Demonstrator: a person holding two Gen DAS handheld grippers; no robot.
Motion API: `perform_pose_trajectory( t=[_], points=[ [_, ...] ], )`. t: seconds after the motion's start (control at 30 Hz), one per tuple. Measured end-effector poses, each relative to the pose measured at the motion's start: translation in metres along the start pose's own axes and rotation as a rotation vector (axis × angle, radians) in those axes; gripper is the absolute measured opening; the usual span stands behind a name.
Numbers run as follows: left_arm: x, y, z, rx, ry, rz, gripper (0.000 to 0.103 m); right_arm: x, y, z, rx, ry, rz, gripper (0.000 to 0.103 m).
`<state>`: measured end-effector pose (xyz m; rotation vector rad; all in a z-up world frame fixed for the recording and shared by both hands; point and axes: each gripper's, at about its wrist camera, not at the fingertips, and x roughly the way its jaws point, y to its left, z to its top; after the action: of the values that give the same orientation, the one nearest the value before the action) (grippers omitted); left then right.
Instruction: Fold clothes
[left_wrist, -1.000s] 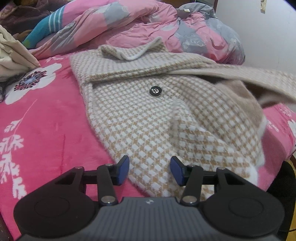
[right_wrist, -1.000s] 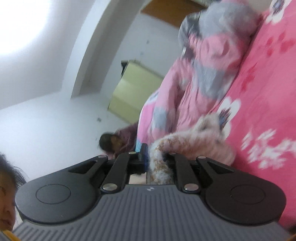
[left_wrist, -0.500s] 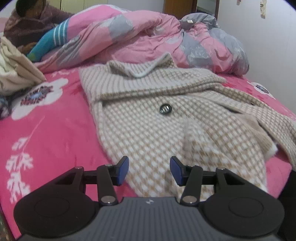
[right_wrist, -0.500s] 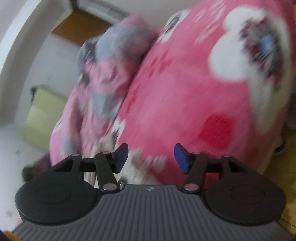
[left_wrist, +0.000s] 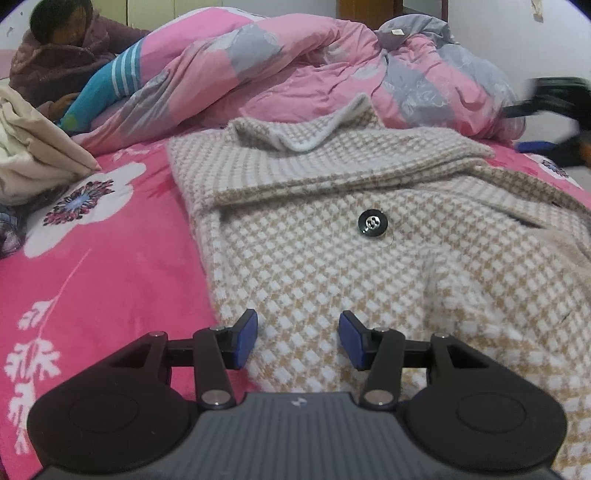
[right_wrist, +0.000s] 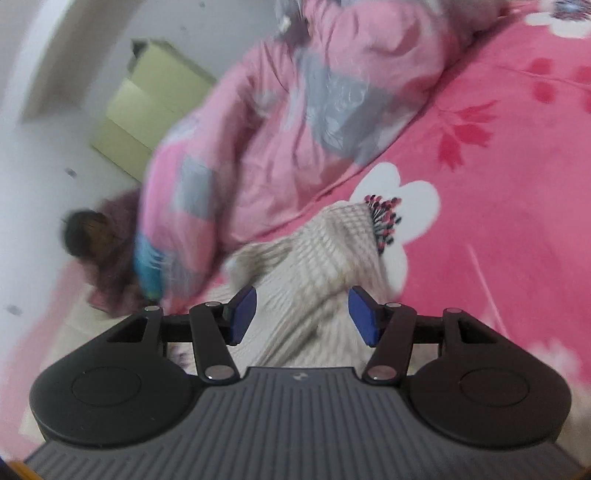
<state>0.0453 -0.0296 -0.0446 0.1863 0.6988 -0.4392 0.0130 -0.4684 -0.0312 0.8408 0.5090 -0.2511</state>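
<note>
The checked coat (left_wrist: 369, 258) lies spread on the pink floral bedspread (left_wrist: 92, 266), collar (left_wrist: 314, 136) toward the heaped quilt (left_wrist: 295, 74). In the left wrist view, 1 sleeve (left_wrist: 332, 162) lies folded flat across the chest, above the black button (left_wrist: 373, 224). The right-hand part of the coat is rumpled and not squared, and the hem end near the camera lies unfolded. Judged from this, the fold is partial: at least 1 sleeve is laid in; the body of the coat remains at full length.

The left gripper (left_wrist: 298, 338) hovers low over the near edge of the coat, pointing along it toward the collar. Its jaws stand wide apart and hold nothing.

The right gripper (right_wrist: 302, 314) is rolled steeply to 1 side, so the bed appears tilted in its view. It is aimed at a cream knitted part of the coat (right_wrist: 332, 243), which shows between its blue pads (right_wrist: 242, 314). Its jaws are spread wide and empty. The view is motion-blurred, so contact with the fabric cannot be determined.
</note>
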Motion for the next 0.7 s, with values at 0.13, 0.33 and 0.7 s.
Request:
perform_pose_trajectory(
  t=[0.13, 0.33, 0.7],
  points=[
    [0.002, -0.005, -0.003, 0.028, -0.012, 0.01, 0.051, 0.082, 0.038, 0.027, -0.09, 0.105, -0.055, 0.056],
    [0.001, -0.004, -0.006, 0.022, -0.029, 0.0, 0.051, 0.09, 0.045, 0.019, -0.114, 0.141, 0.019, 0.014],
    [-0.005, 0.002, -0.021, -0.053, -0.105, -0.02, 0.051, 0.009, 0.19, 0.012, -0.394, 0.089, 0.348, 0.006]
  ],
)
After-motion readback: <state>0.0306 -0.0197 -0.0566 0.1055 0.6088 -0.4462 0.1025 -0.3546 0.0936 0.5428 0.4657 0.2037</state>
